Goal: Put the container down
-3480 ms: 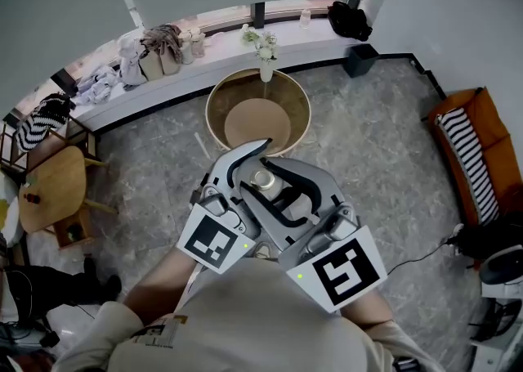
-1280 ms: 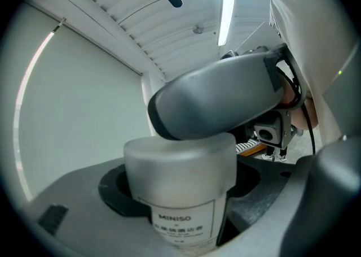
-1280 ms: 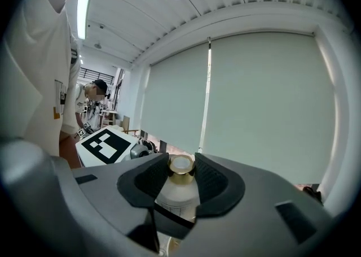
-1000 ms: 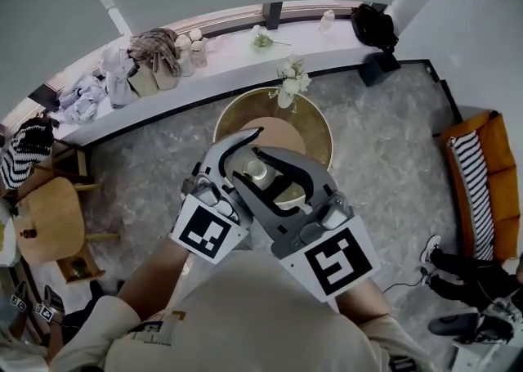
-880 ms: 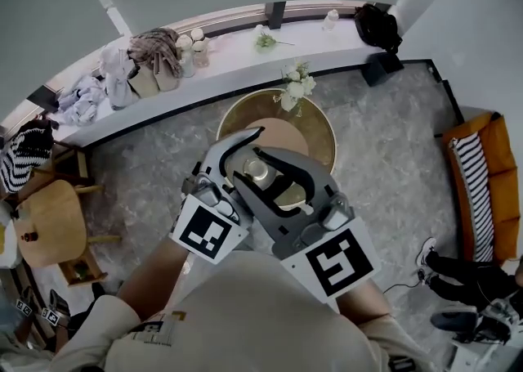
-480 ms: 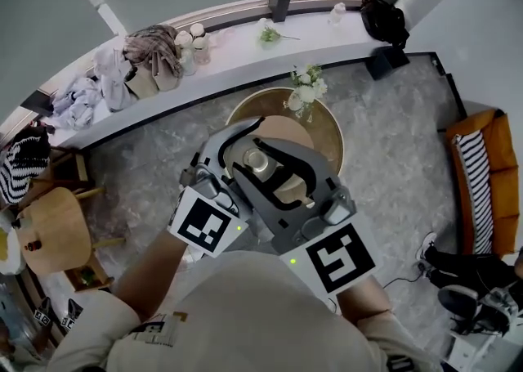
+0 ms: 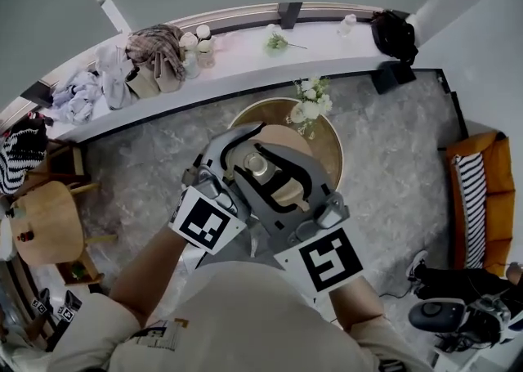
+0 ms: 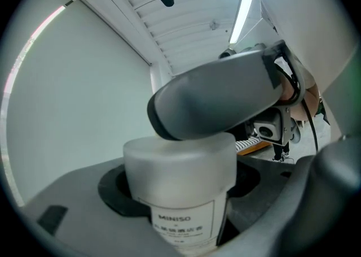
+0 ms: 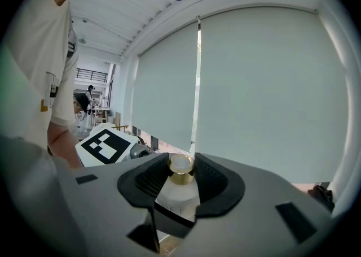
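A frosted container (image 7: 258,168) with a gold cap is held upright in both grippers, above the near part of a round wooden table (image 7: 327,154). My left gripper (image 7: 243,152) is shut on it from the left. My right gripper (image 7: 276,176) is shut on it from the right, and its jaws cross over the left ones. In the left gripper view the container (image 8: 179,178) shows its printed label between the left gripper (image 8: 186,219) jaws, with a right jaw lying across its top. The right gripper view has the gold cap (image 9: 181,165) nested in the right gripper (image 9: 180,187) pads.
A vase of white flowers (image 7: 310,101) stands on the far right of the table. Behind it runs a long white ledge (image 7: 245,64) with bags, cups and a flower sprig. An orange sofa (image 7: 482,199) is at the right and a small wooden table (image 7: 45,223) at the left.
Both grippers have carried the container toward the round table, which now lies closer beneath them. The vase has slid right in the view. The hold on the container is unchanged.
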`<state>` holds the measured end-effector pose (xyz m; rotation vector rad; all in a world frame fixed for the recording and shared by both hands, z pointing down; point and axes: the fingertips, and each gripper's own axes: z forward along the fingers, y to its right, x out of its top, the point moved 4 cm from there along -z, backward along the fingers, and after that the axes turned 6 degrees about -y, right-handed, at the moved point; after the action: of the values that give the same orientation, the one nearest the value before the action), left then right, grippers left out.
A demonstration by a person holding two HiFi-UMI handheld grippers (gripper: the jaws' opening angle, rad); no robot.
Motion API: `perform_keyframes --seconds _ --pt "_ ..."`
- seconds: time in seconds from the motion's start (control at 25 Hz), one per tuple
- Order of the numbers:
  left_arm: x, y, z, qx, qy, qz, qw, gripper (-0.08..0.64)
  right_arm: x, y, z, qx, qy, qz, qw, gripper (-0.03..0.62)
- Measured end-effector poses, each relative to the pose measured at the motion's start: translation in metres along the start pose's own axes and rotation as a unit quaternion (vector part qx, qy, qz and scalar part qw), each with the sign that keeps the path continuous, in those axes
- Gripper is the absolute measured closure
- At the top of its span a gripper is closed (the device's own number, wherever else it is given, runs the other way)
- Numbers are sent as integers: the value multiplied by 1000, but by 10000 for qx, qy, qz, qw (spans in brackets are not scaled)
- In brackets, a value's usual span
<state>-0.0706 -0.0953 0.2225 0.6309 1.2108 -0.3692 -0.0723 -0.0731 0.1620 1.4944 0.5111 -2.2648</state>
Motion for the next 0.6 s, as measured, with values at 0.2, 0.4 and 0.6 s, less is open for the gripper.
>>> perform_keyframes --seconds 0.2,0.4,0.6 --pt "-9 -13 22 184 -93 -60 9998 215 -9 24 10 221 -28 -99 9997 453" --pt "-21 -24 43 344 -138 -90 9993 215 -23 45 21 338 -36 -107 9994 453" --pt "-44 -31 60 426 1 -11 9991 215 -42 59 37 345 31 -46 9994 453"
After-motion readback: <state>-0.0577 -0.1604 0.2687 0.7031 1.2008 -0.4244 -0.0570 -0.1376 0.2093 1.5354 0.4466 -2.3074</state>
